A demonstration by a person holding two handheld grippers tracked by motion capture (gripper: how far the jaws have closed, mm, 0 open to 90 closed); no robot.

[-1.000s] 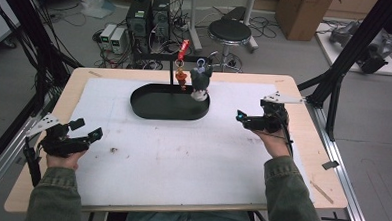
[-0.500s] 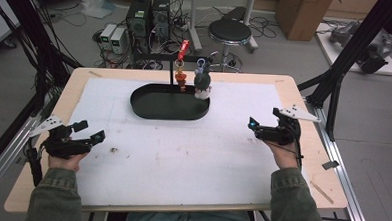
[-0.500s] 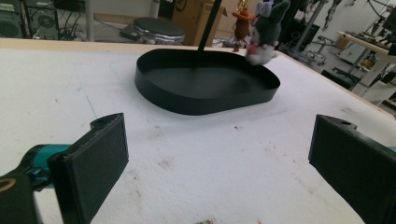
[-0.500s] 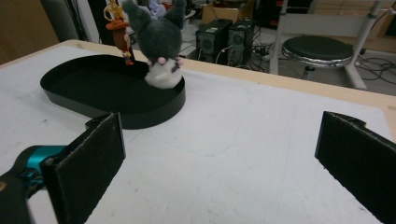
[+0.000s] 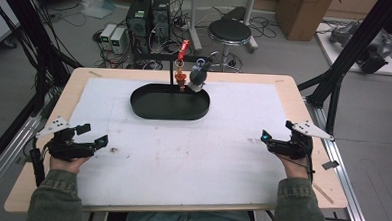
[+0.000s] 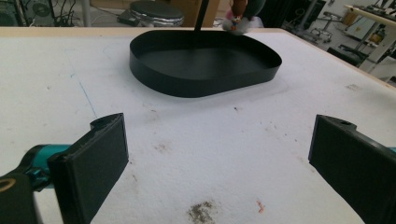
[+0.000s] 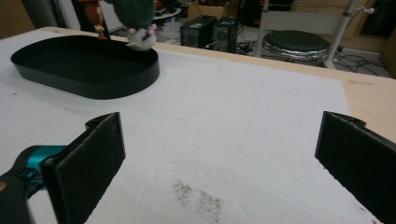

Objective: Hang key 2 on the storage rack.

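Resting left gripper point(image 5: 91, 134): near left of the white-covered table point(image 5: 182, 155), fingers point(image 6: 93, 158) spread wide, nothing between them.
Right gripper point(image 5: 277, 133): near right edge, fingers point(image 7: 88, 158) wide, holding nothing.
Black oval metal tray point(image 5: 169, 103): far centre, well apart from both.
Grey plush toy point(image 5: 199, 74): hanging at the tray's far rim.

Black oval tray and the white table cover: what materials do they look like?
Black oval tray: thin, matte wall with crisp edge, probably sheet metal or hard plastic. White table cover: likely foam board or paper sheet; matte, grainy, stained and scuffed. Wooden tabletop shows round it, pale, plywood-like.
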